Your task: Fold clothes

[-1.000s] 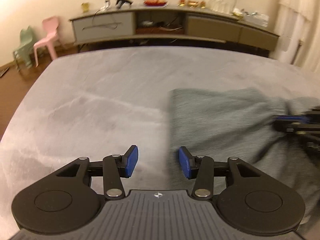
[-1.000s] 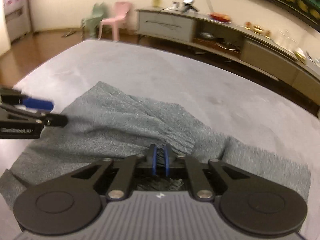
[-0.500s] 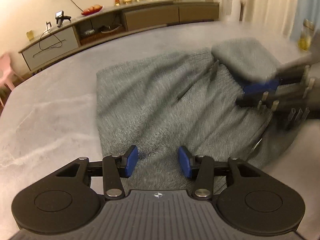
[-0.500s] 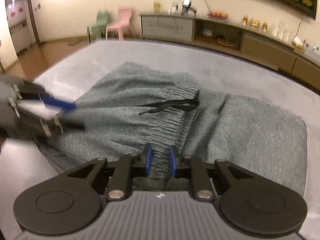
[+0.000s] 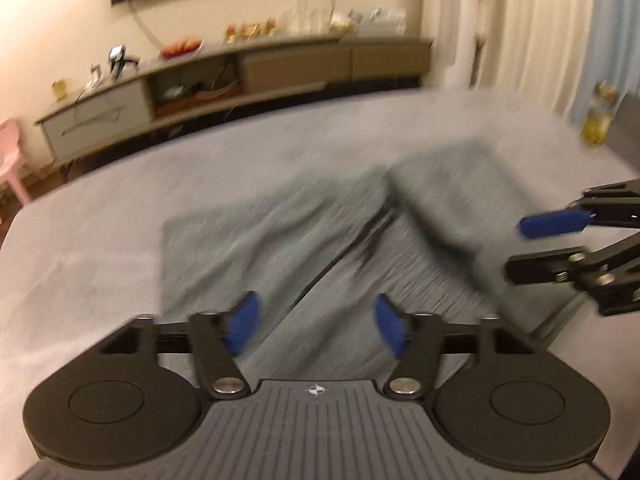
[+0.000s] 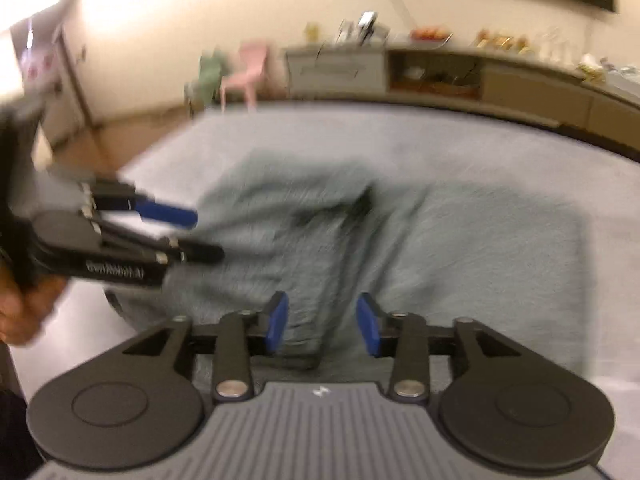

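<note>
A grey-green knitted garment (image 5: 320,236) lies folded on the grey bed (image 5: 80,248), with a black drawstring (image 5: 372,240) at its middle and one part folded over at the far right. It also shows in the right wrist view (image 6: 460,240). My left gripper (image 5: 316,326) is open and empty above the garment's near edge. My right gripper (image 6: 322,322) is open and empty over the garment's near edge. Each gripper shows in the other's view, the right one (image 5: 560,240) at the right side, the left one (image 6: 176,236) at the left side. Both views are blurred.
A long low sideboard (image 5: 224,80) with small items on top stands along the far wall. A pink chair (image 6: 248,68) and a green chair (image 6: 208,76) stand on the wooden floor at the left. Curtains (image 5: 540,28) hang at the right.
My right gripper has opened and let go of the garment, which now lies folded over. Both grippers have pulled back and up. My left gripper has opened wider.
</note>
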Demonstrator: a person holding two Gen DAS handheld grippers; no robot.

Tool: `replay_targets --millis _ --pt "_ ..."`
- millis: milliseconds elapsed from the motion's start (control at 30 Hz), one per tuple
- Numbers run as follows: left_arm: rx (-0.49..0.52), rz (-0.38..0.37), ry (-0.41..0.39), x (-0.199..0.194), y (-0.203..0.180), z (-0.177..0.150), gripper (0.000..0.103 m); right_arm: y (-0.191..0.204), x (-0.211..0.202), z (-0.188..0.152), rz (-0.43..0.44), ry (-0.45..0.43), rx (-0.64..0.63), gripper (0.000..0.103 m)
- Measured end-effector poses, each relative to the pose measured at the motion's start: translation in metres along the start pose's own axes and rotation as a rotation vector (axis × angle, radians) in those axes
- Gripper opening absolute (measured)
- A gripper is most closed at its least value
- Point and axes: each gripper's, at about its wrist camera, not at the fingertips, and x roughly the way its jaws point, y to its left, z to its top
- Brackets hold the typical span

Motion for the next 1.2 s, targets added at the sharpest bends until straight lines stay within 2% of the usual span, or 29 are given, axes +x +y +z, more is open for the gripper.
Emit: replay_targets --millis 33,100,167,300,367,400,433,467,633,667,700,733,767,867,967,1000,1033,1100,1133,1200 --pt "-0.007 -0.029 -0.019 0.000 -0.009 0.007 0.076 -0.012 -0.016 -0.002 -0.033 -0.038 0.020 0.070" --pt "-0.035 -0.098 -0.027 0.006 -0.028 0.018 0.077 -0.045 -0.037 -0.014 -0.134 -0.072 0.090 0.076" --pt "-0.059 -0.151 -0.020 0.015 -0.048 0.031 0.088 -0.080 -0.043 -0.030 -0.198 -0.049 0.188 0.077" --pt "-0.056 -0.199 -0.001 0.036 -0.092 0.054 0.090 -0.119 -0.029 -0.059 -0.181 0.047 0.332 0.074" --pt "-0.048 -0.210 0.009 0.045 -0.112 0.063 0.093 -0.119 -0.020 -0.064 -0.145 0.064 0.332 0.045" --pt "-0.042 -0.219 0.014 0.049 -0.121 0.065 0.093 -0.111 -0.020 -0.064 -0.132 0.050 0.289 0.024" --pt "-0.037 -0.227 0.020 0.054 -0.130 0.068 0.093 -0.102 -0.022 -0.063 -0.145 0.024 0.229 0.021" --pt "-0.034 -0.237 0.026 0.058 -0.137 0.068 0.093 -0.092 -0.025 -0.062 -0.158 -0.001 0.168 0.011" --pt "0.020 -0.292 0.069 0.076 -0.160 0.069 0.093 -0.022 -0.043 -0.070 -0.190 -0.162 -0.223 0.010" --pt "0.048 -0.291 0.080 0.080 -0.165 0.067 0.090 -0.011 -0.044 -0.073 -0.187 -0.184 -0.282 0.010" --pt "0.085 -0.274 0.090 0.083 -0.170 0.064 0.082 -0.003 -0.045 -0.076 -0.183 -0.202 -0.328 0.010" --pt "0.118 -0.257 0.102 0.085 -0.174 0.061 0.038 0.003 -0.044 -0.078 -0.180 -0.213 -0.357 0.009" --pt "0.142 -0.236 0.120 0.088 -0.176 0.059 0.016 0.006 -0.044 -0.079 -0.177 -0.220 -0.369 0.009" --pt "0.139 -0.223 0.105 0.086 -0.171 0.055 0.010 0.003 -0.047 -0.078 -0.159 -0.236 -0.348 0.009" --pt "0.025 -0.256 0.034 0.065 -0.148 0.067 0.008 -0.008 -0.060 -0.076 -0.129 -0.294 -0.280 0.014" --pt "-0.023 -0.268 0.002 0.055 -0.136 0.070 0.008 -0.012 -0.070 -0.076 -0.111 -0.342 -0.249 0.023" --pt "-0.079 -0.279 -0.036 0.042 -0.118 0.073 0.008 -0.015 -0.080 -0.076 -0.097 -0.395 -0.221 0.040" --pt "-0.191 -0.294 -0.111 0.018 -0.082 0.077 0.008 -0.021 -0.099 -0.075 -0.073 -0.511 -0.172 0.067" --pt "-0.248 -0.276 -0.138 0.010 -0.060 0.073 0.008 -0.023 -0.105 -0.075 -0.056 -0.544 -0.161 0.067" --pt "-0.366 -0.226 -0.168 0.000 -0.005 0.053 0.008 -0.026 -0.110 -0.076 -0.014 -0.551 -0.167 0.067"
